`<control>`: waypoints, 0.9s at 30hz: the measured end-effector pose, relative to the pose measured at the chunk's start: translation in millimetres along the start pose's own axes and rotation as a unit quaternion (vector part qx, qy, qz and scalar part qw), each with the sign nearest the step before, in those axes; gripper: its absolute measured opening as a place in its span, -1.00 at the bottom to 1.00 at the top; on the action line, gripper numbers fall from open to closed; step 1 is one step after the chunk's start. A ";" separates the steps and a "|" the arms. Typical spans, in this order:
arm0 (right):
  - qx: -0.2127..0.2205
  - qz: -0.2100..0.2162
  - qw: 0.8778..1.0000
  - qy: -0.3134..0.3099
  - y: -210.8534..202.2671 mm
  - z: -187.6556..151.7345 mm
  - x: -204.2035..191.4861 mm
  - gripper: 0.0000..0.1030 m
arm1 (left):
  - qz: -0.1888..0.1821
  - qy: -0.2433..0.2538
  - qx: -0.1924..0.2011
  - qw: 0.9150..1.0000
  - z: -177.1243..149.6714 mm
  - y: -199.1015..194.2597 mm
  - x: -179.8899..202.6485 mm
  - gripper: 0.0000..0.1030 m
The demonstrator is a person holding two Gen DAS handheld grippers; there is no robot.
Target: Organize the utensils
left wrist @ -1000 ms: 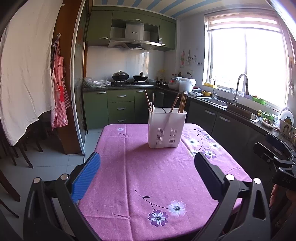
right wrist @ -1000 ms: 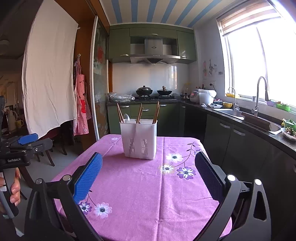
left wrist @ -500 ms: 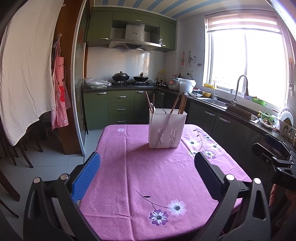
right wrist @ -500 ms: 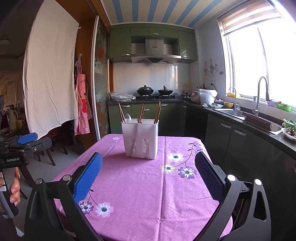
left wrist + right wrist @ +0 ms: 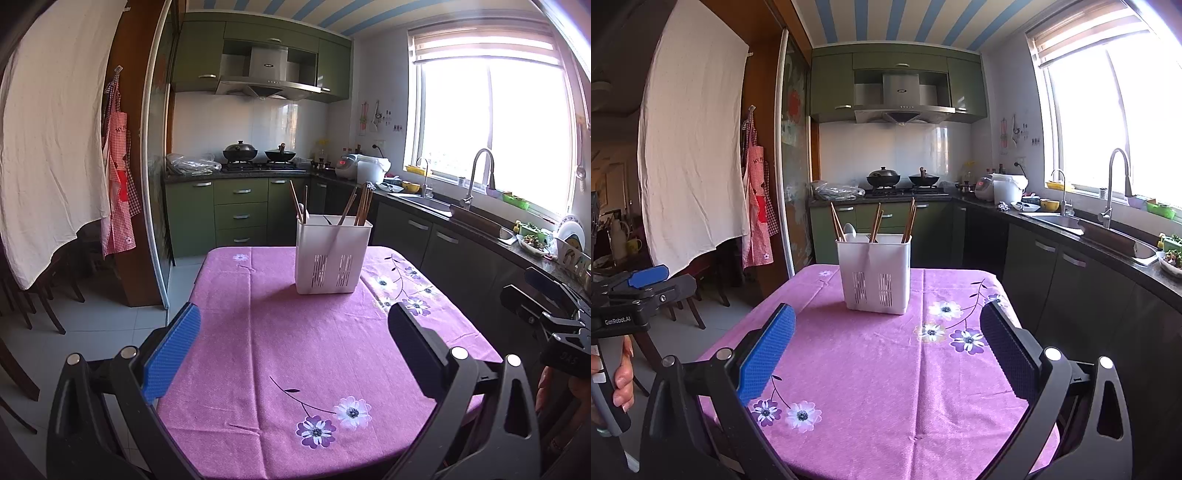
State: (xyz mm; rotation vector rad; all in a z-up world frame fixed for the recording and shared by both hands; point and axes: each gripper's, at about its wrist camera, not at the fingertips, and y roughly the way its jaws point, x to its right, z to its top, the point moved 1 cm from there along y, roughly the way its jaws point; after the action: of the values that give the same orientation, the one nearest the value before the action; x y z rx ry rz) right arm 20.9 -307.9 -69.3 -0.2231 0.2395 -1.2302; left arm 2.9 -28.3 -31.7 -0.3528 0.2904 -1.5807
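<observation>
A white slotted utensil holder (image 5: 332,258) stands on the far part of the purple flowered tablecloth (image 5: 295,350); it also shows in the right wrist view (image 5: 874,273). Several wooden chopsticks (image 5: 908,221) and a spoon (image 5: 849,230) stick up out of it. My left gripper (image 5: 293,317) is open and empty, held over the near half of the table. My right gripper (image 5: 886,317) is open and empty too, well short of the holder. Each gripper shows at the other view's edge, the right one (image 5: 546,314) and the left one (image 5: 639,291).
The table (image 5: 960,387) stands in a kitchen. Green cabinets and a stove with two woks (image 5: 903,179) line the back wall. A counter with sink and tap (image 5: 1108,206) runs along the right. A white cloth (image 5: 694,158), an apron and chairs are at the left.
Both views have drifted slightly, and the holder sits a little lower and further right in the right wrist view. Both grippers stay open and empty.
</observation>
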 end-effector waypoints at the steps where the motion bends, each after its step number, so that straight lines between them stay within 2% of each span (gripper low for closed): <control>1: 0.000 0.000 1.000 0.000 0.1 0.0 0.1 0.92 | 0.000 0.000 0.000 1.000 0.1 -0.1 0.2 0.88; 27: -0.004 0.003 1.000 0.001 2.8 -0.1 0.5 0.92 | 0.000 0.001 -0.003 1.000 0.7 0.1 4.3 0.88</control>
State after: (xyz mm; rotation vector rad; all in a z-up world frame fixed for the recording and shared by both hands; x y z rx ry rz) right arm 23.6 -307.5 -70.2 -0.2276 0.2460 -1.2246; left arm 3.2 -32.6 -30.9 -0.3554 0.2971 -1.5812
